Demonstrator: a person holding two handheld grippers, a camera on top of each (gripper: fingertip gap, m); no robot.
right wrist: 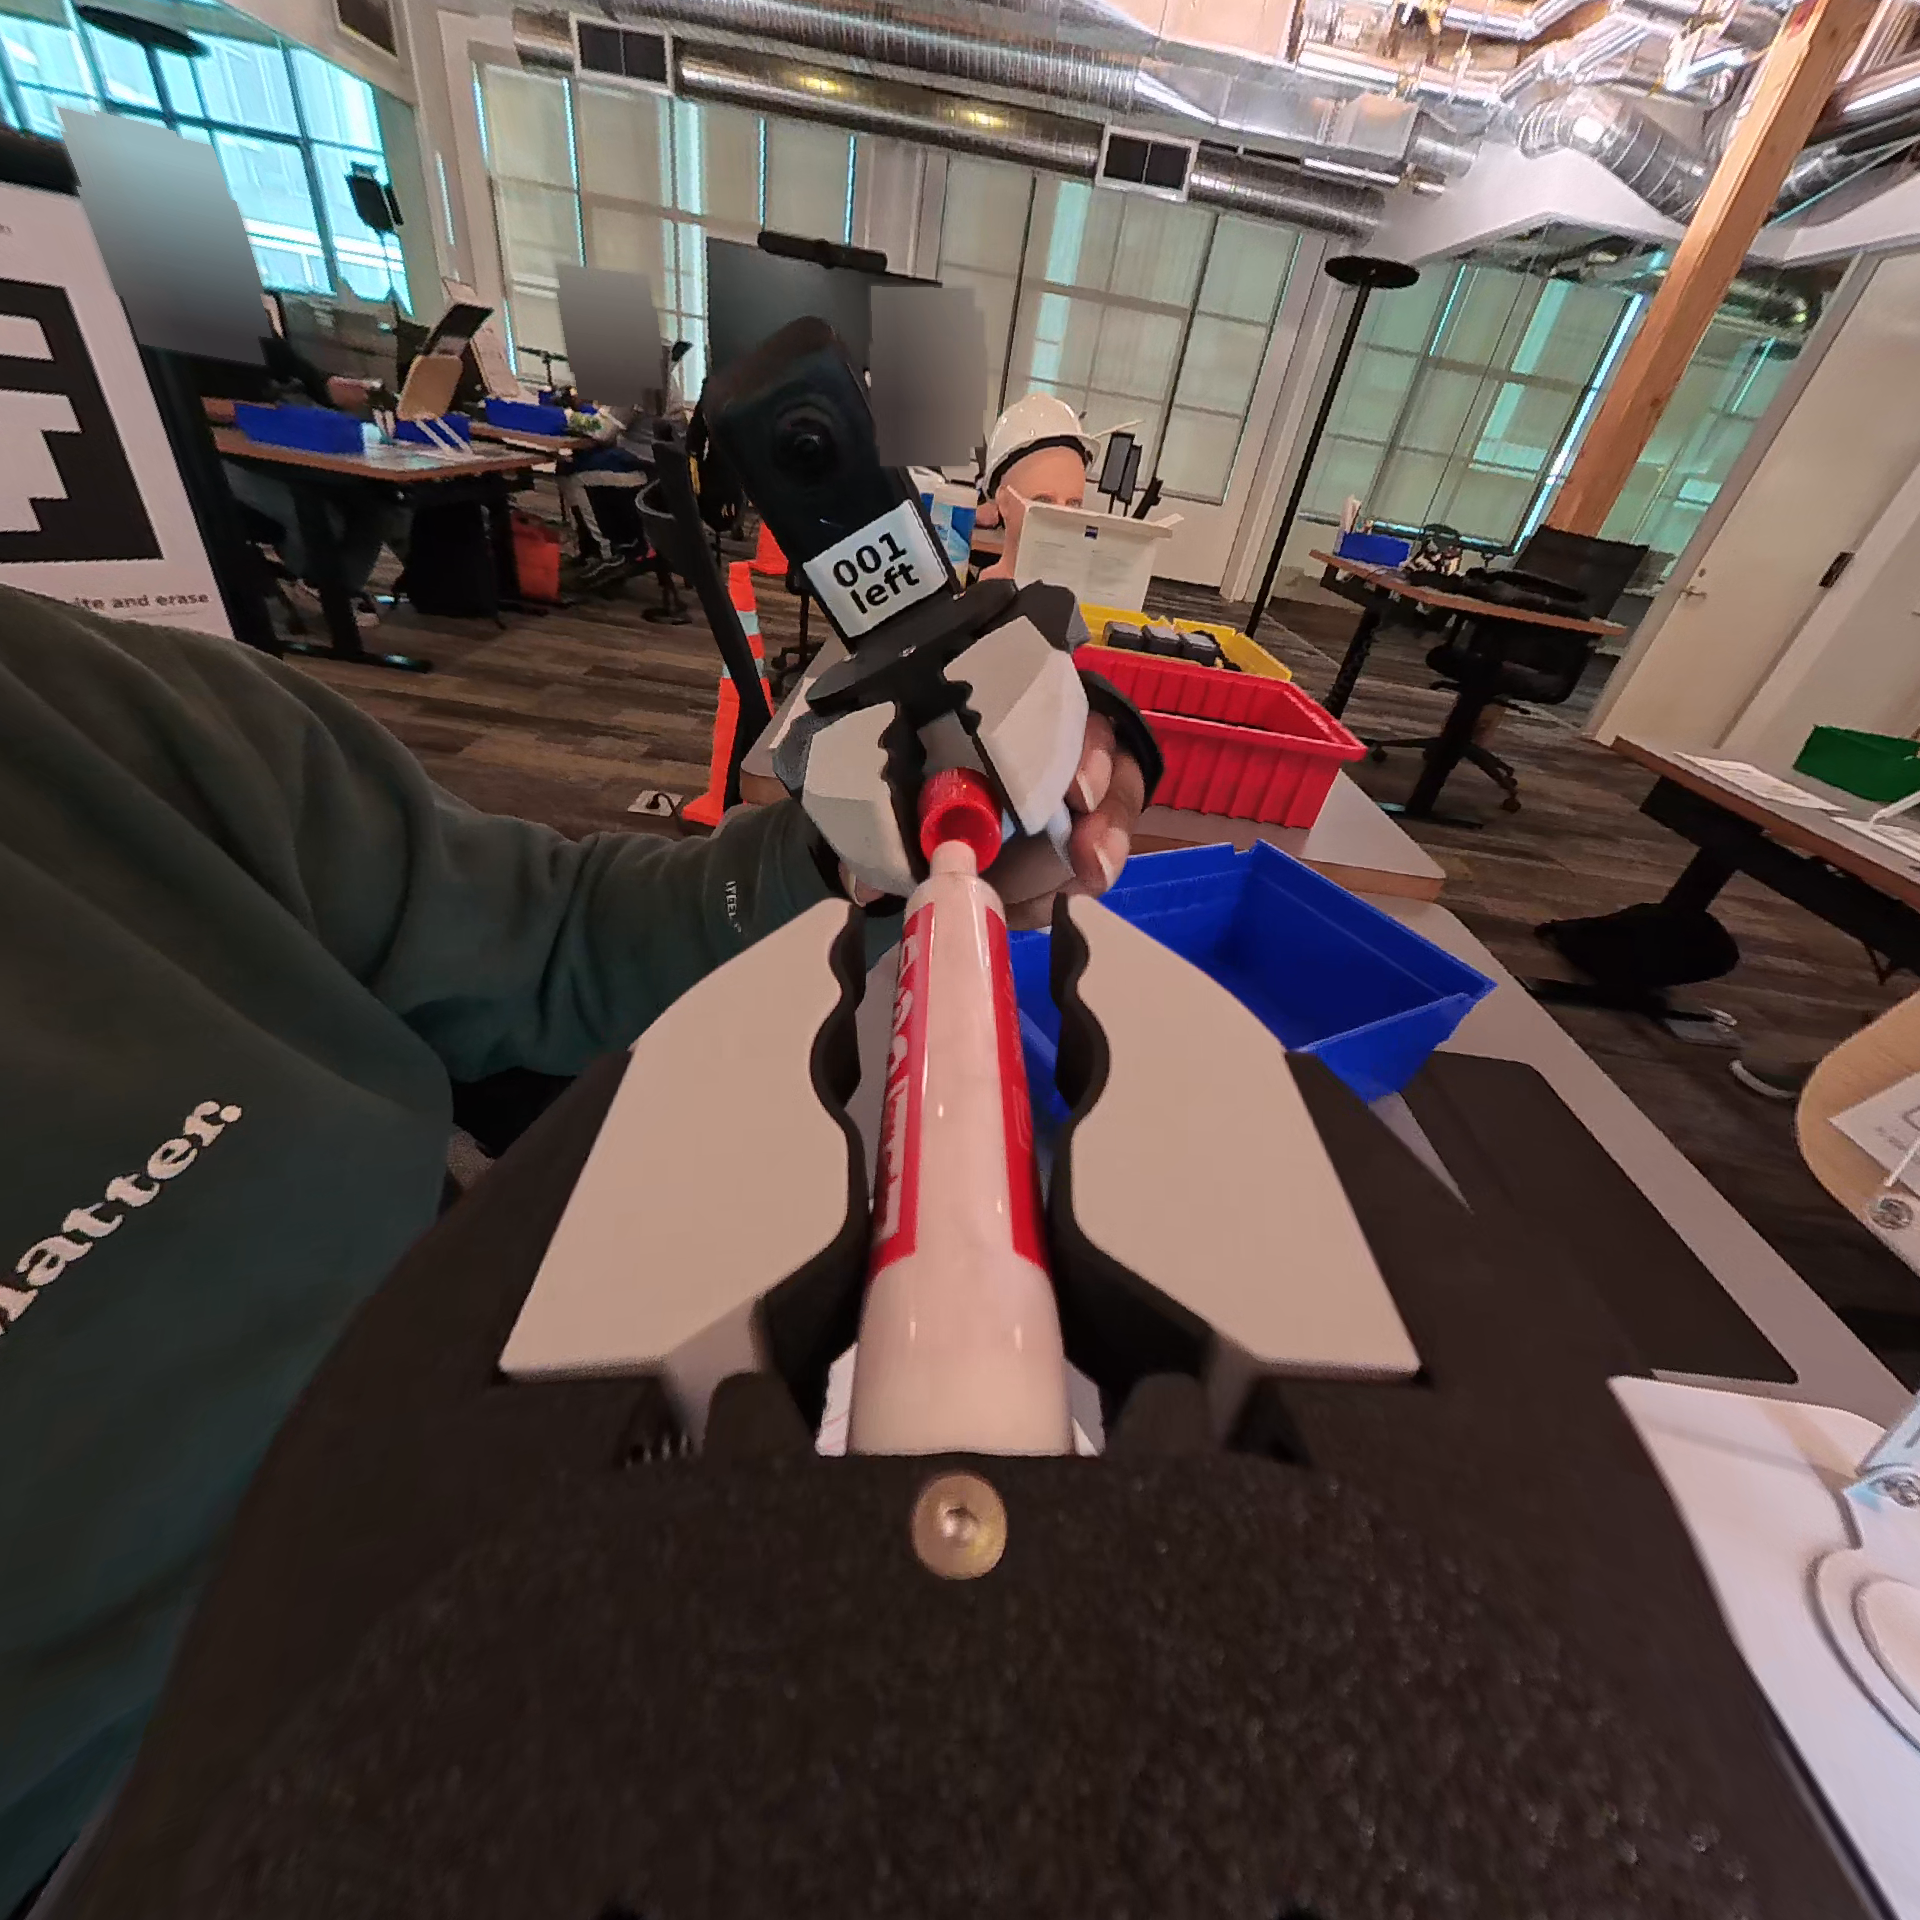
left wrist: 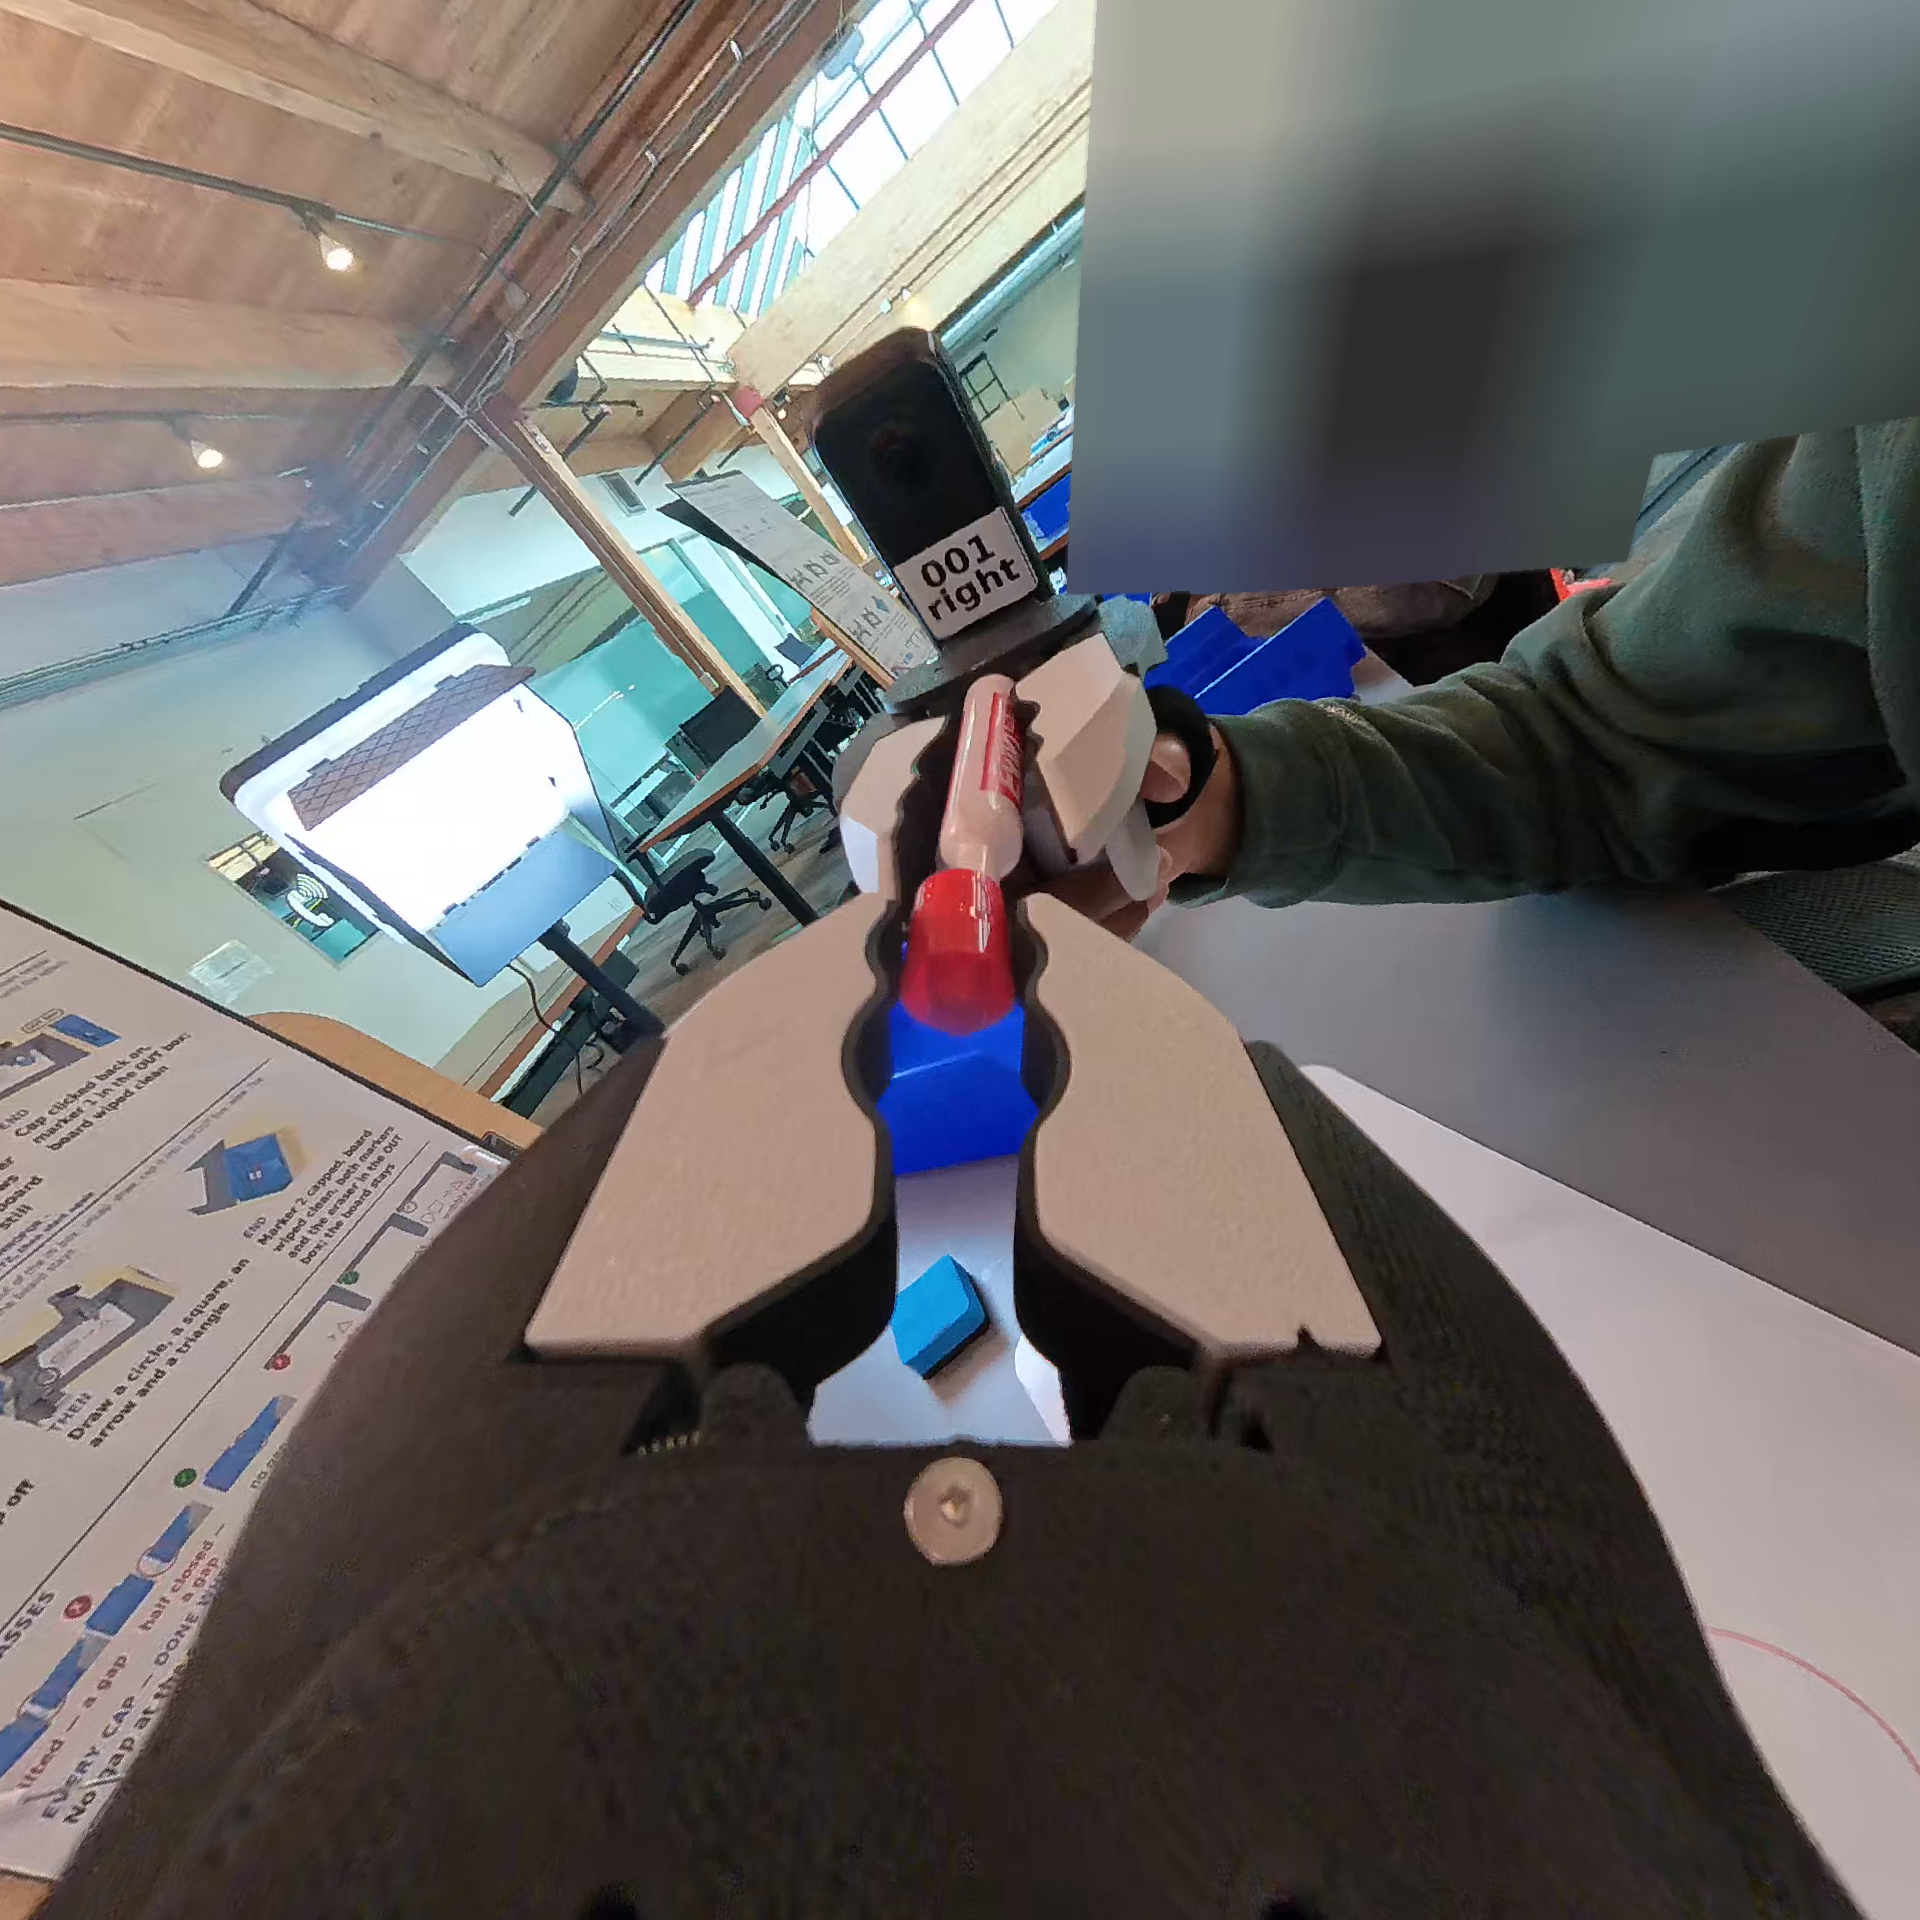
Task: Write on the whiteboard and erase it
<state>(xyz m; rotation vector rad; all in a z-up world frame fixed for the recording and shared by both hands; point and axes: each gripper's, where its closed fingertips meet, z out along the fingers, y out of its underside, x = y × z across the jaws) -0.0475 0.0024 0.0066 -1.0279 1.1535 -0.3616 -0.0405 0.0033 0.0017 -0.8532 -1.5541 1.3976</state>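
The left gripper has its fingers closed narrowly on the marker's red cap, while the right gripper has its fingers clamped on the white marker barrel; the marker spans the 2 grippers above the counter. A blue bin sits just beyond, its visible inside bare. Farther off, a red bin stands; its contents cannot be made out. A blue eraser lies on the whiteboard.

Grey table bearing a white whiteboard with a blue eraser on it; blue bin beside the board; instruction sheet alongside.
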